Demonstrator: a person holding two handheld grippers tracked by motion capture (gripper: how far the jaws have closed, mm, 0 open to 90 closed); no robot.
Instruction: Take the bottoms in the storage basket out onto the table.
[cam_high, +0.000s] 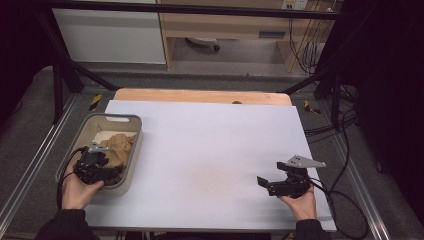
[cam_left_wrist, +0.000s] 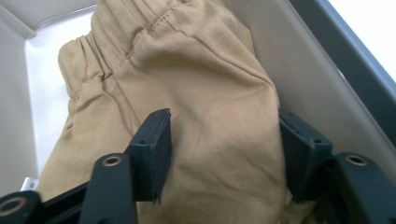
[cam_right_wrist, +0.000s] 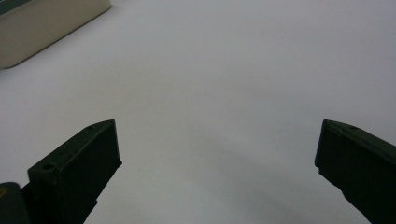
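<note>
I am reaching my left gripper down into the grey basket that sits at the left edge of the bench, near its front corner, to pick up the tan trousers bunched inside. To do this step well, I should pinch a thick ridge of cloth rather than a single loose layer, keep my jaws clear of the basket wall beside them, and lift straight up so the fabric does not snag on the rim. Gripping near the elastic waistband would likely give a firmer hold, though the fold already between my jaws looks bulky enough.

My left jaws stand about half apart with a hump of the tan cloth between the 2 pads. Both pads rest against the fabric, which bulges between them, so I judge it as caught.

My right gripper waits near the front right corner of the bench. Its 2 jaws are spread wide, with nothing between them but bare white surface.
</note>
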